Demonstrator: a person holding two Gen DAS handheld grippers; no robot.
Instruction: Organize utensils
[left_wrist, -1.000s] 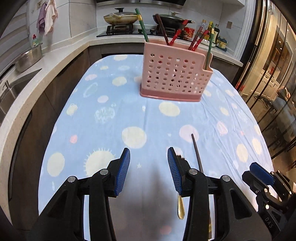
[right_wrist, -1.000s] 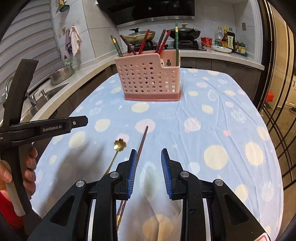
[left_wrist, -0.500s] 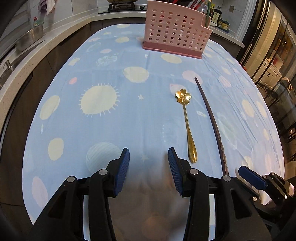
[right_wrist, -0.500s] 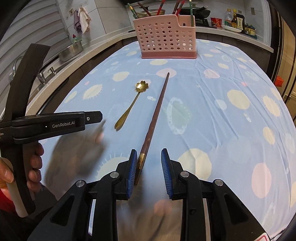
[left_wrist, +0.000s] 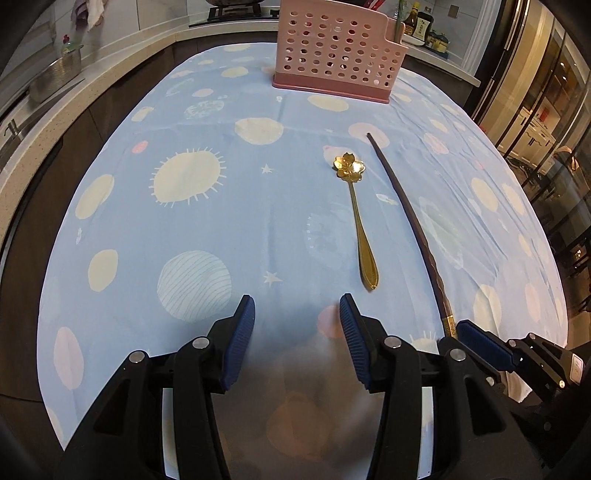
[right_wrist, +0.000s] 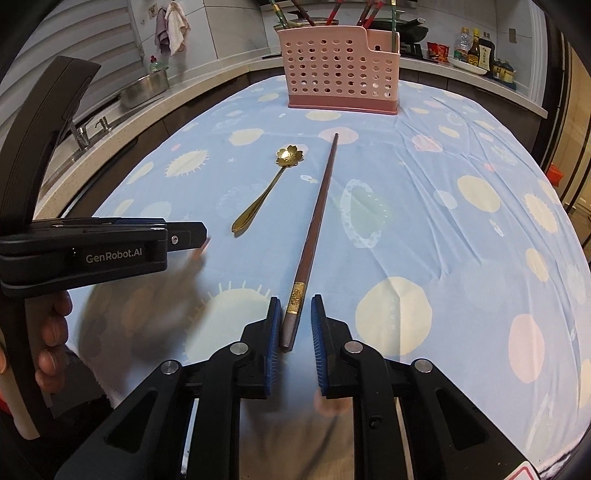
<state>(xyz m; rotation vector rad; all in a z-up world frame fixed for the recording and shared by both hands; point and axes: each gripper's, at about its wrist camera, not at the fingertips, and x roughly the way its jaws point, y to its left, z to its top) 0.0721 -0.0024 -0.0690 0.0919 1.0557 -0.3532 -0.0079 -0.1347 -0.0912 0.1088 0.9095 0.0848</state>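
The dark chopstick (right_wrist: 316, 230) lies on the blue cloth (right_wrist: 424, 229), its butt between the spread pads of the right gripper (right_wrist: 294, 332), its tip toward the pink holder (right_wrist: 340, 79) at 12 o'clock. The gold spoon (right_wrist: 267, 190) lies near at its 9 o'clock. The left gripper (left_wrist: 297, 334) hovers spread, holding nothing.

The tablecloth (left_wrist: 207, 122) is soft matt cloth with light wrinkles. The spoon (left_wrist: 360, 218) is polished golden metal and shines. The chopstick (right_wrist: 317, 218) looks like dark smooth wood with a gold printed band near its thick end. The utensil holder (right_wrist: 340, 70) is pink matt plastic with many holes. The finger pads (right_wrist: 272, 343) are blue ribbed rubber on black matt plastic.
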